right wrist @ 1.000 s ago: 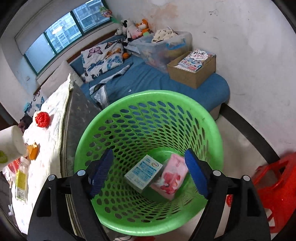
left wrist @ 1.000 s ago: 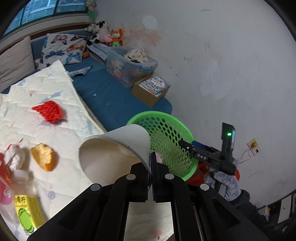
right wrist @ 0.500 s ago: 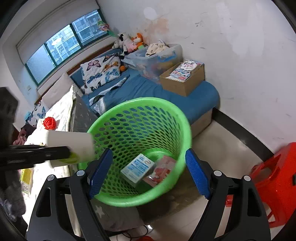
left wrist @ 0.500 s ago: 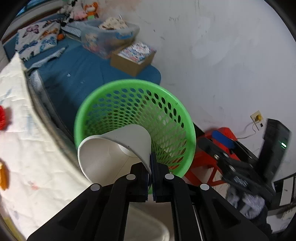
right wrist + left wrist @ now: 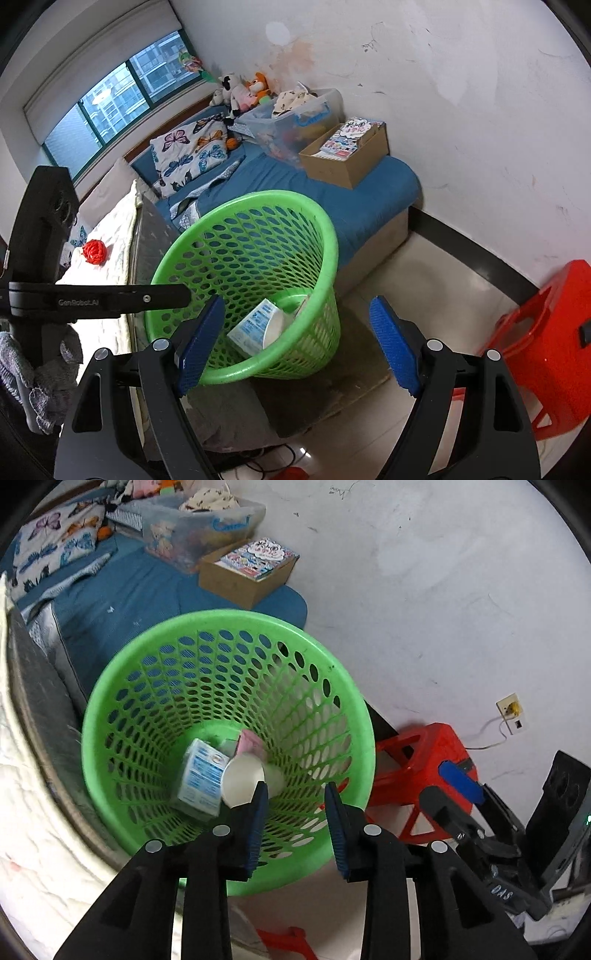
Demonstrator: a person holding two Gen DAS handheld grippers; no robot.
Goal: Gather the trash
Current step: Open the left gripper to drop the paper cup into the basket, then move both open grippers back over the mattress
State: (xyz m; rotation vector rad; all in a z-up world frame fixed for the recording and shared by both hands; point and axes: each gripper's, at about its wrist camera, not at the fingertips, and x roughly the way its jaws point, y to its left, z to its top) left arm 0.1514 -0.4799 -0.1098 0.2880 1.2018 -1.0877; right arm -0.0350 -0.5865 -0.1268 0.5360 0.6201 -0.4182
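- Now released — the paper cup lies inside the green basket, beside the blue carton.
- Left gripper spread, empty, above the basket.
- Right gripper spread, empty; red ball beyond the basket remains uncollected.

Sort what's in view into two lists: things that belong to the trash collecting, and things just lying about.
Belongs to the job:
- green basket
- paper cup, lying in the basket
- blue-and-white carton and pink packet, also in it
- left gripper, open above the basket
- red crumpled ball on the white quilt, probably trash

Just lying about:
- cardboard box
- clear storage bin
- butterfly pillow
- red stool
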